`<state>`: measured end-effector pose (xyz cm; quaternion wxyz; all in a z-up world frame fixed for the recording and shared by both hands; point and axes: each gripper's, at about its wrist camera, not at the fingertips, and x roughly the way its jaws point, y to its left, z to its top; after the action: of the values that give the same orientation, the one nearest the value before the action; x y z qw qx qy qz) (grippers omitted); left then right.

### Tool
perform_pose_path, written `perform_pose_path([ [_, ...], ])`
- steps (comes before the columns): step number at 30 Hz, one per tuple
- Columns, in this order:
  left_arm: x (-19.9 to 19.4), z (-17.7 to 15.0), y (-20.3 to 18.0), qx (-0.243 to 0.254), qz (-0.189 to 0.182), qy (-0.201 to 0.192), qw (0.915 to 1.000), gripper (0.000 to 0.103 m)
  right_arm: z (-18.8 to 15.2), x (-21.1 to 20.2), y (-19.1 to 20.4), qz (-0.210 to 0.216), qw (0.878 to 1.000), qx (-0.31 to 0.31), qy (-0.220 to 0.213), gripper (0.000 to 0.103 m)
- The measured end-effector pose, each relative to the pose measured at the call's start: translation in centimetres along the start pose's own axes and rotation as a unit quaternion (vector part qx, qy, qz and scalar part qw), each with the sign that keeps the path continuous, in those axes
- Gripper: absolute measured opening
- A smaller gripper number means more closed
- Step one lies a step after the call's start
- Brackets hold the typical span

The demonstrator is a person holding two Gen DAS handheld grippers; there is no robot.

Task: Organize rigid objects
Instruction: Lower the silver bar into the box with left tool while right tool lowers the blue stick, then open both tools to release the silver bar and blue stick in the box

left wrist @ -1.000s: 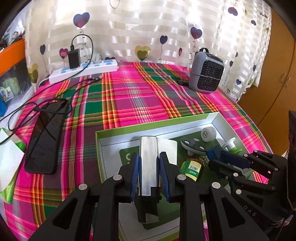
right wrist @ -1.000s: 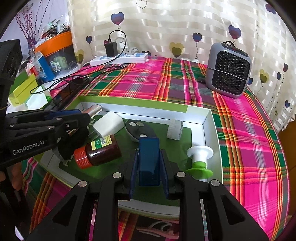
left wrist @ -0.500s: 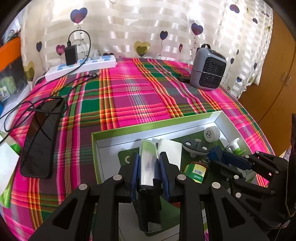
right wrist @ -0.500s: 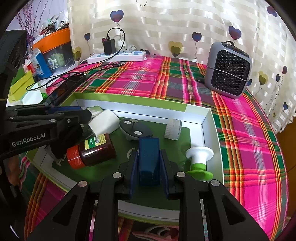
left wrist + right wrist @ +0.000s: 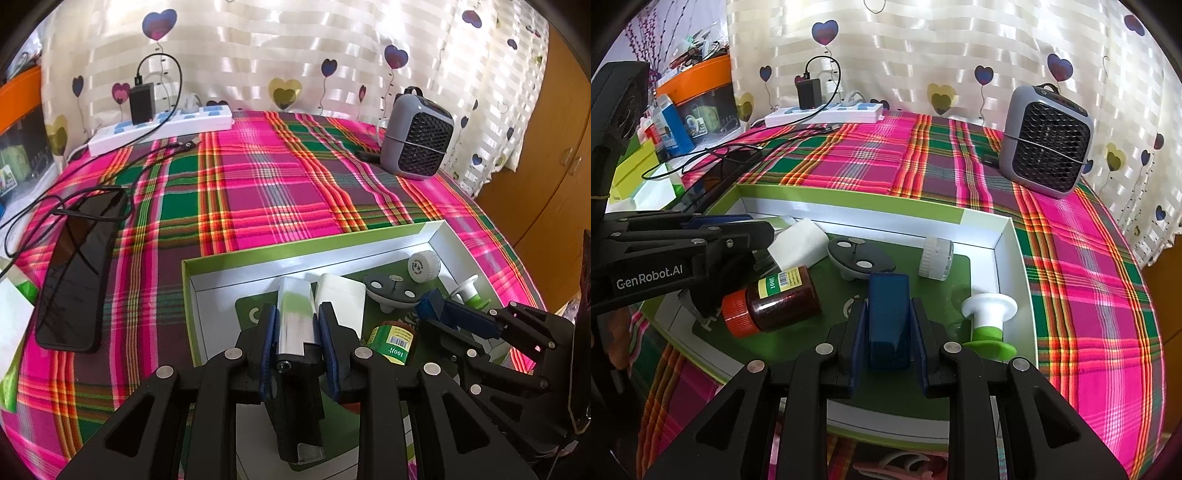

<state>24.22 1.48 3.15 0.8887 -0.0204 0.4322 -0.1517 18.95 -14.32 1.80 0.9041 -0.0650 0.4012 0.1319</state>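
L gripper (image 5: pixel 295 325) grips silver bar (image 5: pixel 295 314), R gripper (image 5: pixel 888 332) blue block (image 5: pixel 888 317).

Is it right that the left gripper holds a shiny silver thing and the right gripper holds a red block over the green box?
Not quite. In the right wrist view the right gripper holds a blue block, not red. The left gripper does hold the silver thing over the green box.

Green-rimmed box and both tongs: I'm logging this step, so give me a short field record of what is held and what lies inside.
container: green-rimmed white cardboard box on plaid cloth
left tongs: shut on silver metal block
right tongs: shut on blue rectangular block
lying in box: brown bottle with orange cap, white foam block, white-and-green spool, white round jar
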Motion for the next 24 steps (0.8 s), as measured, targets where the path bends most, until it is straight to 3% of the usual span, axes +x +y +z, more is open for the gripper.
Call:
perform_pose_path([
  [10,-0.1,-0.2,0.1,0.002,0.011,0.002,0.9999,0.032,0.0,0.1,0.1,0.003,1.000,0.003,0.002,0.024],
  [24,-1.4,-0.9,-0.3,0.007,0.021,-0.004,0.9997,0.035,-0.2,-0.7,-0.2,0.006,1.000,0.013,-0.008,0.026],
])
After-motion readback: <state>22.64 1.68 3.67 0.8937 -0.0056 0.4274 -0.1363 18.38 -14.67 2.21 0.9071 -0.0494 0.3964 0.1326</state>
